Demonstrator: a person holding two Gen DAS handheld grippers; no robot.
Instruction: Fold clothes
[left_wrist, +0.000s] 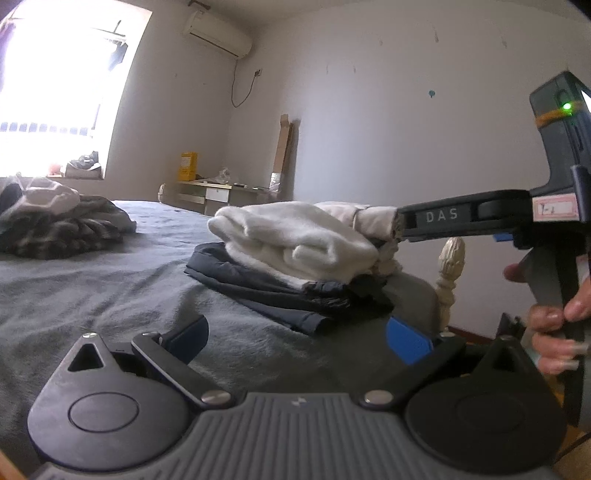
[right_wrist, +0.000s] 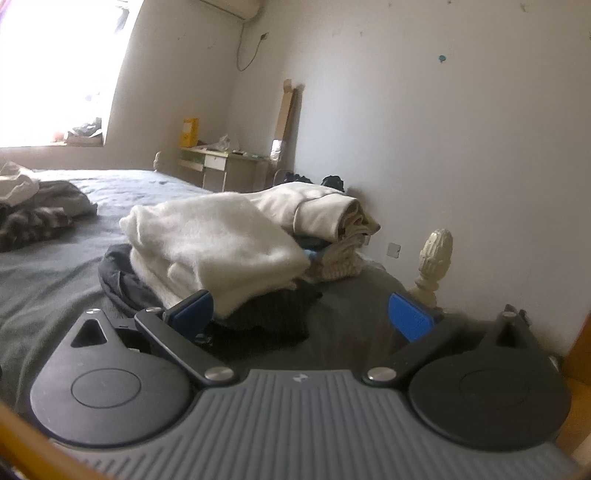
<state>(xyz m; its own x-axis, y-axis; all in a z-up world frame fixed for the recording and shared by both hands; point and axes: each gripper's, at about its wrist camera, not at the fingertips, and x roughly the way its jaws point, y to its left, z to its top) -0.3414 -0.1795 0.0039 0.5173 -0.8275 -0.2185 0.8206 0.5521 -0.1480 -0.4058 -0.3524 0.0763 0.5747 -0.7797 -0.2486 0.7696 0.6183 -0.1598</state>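
Note:
A stack of folded clothes lies on the grey bed cover (left_wrist: 110, 288) (right_wrist: 55, 266). It has a dark navy garment (left_wrist: 266, 291) (right_wrist: 122, 280) at the bottom, a fluffy white one (left_wrist: 295, 236) (right_wrist: 214, 236) on top, and a beige one (left_wrist: 369, 218) (right_wrist: 317, 210) at the far side. My left gripper (left_wrist: 295, 332) is open, low over the cover, short of the stack. My right gripper (right_wrist: 301, 314) (left_wrist: 402, 223) is open too. In the left wrist view its finger tip reaches the beige garment's edge; whether it touches is unclear.
A heap of unfolded clothes (left_wrist: 55, 218) (right_wrist: 33, 214) lies at the far left of the bed. A cream bedpost finial (left_wrist: 450, 266) (right_wrist: 436, 254) stands right of the stack by the wall. A person's hand (left_wrist: 554, 325) holds the right gripper. A desk (left_wrist: 218, 192) (right_wrist: 221, 166) stands beyond.

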